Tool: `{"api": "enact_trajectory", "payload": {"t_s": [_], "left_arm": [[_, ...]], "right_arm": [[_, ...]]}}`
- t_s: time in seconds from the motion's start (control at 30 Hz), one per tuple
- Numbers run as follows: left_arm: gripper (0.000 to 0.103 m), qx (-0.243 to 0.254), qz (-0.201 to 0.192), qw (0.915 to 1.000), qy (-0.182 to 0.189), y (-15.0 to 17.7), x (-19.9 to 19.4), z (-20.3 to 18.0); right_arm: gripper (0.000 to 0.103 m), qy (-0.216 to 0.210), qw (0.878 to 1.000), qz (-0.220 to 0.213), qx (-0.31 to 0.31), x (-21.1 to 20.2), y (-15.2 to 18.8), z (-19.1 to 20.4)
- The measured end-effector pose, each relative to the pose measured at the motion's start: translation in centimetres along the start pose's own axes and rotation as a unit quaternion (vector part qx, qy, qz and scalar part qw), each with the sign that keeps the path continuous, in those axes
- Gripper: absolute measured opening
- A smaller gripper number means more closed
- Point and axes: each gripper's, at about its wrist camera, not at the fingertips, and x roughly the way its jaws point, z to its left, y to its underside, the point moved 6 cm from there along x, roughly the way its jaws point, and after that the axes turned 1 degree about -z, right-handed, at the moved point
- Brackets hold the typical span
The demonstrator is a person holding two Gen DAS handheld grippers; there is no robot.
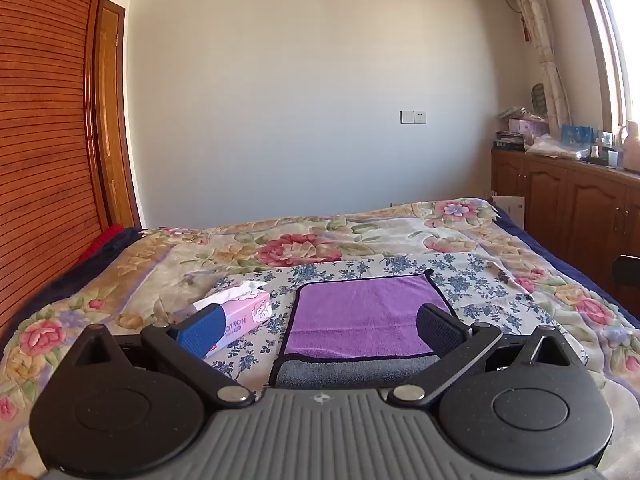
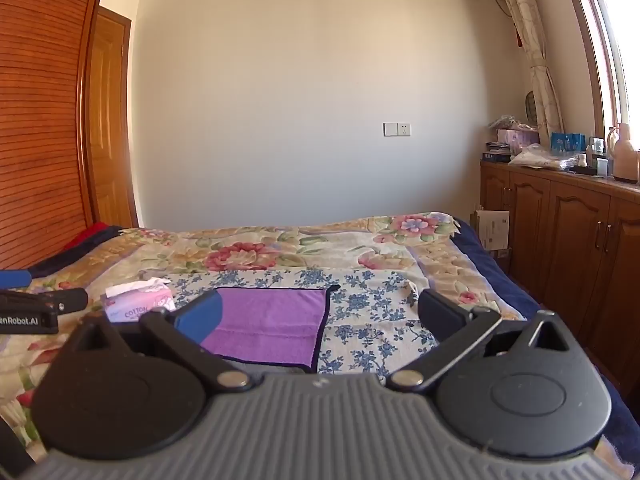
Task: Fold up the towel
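Observation:
A purple towel (image 1: 360,312) with a dark border and grey underside lies folded on the blue-flowered cloth on the bed; its grey layer shows at the near edge. It also shows in the right wrist view (image 2: 272,320). My left gripper (image 1: 320,326) is open and empty, held above the towel's near edge. My right gripper (image 2: 320,314) is open and empty, above the towel's right edge. The left gripper's side (image 2: 28,306) shows at the far left of the right wrist view.
A pink tissue box (image 1: 240,316) lies left of the towel, also seen in the right wrist view (image 2: 138,300). The bed (image 1: 304,240) has a floral blanket. Wooden cabinets (image 2: 568,232) with clutter stand on the right. A slatted wardrobe (image 1: 40,160) stands on the left.

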Motion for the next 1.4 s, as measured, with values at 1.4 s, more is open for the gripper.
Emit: {"api": "enact_trajectory", "payload": {"t_s": [1.4], "left_arm": [[0.103, 0.010, 0.000, 0.9999, -0.003, 0.2, 0.0, -0.3]], "right_arm": [[0.103, 0.000, 1.000, 0.009, 0.009, 0.5, 0.7, -1.4]]}}
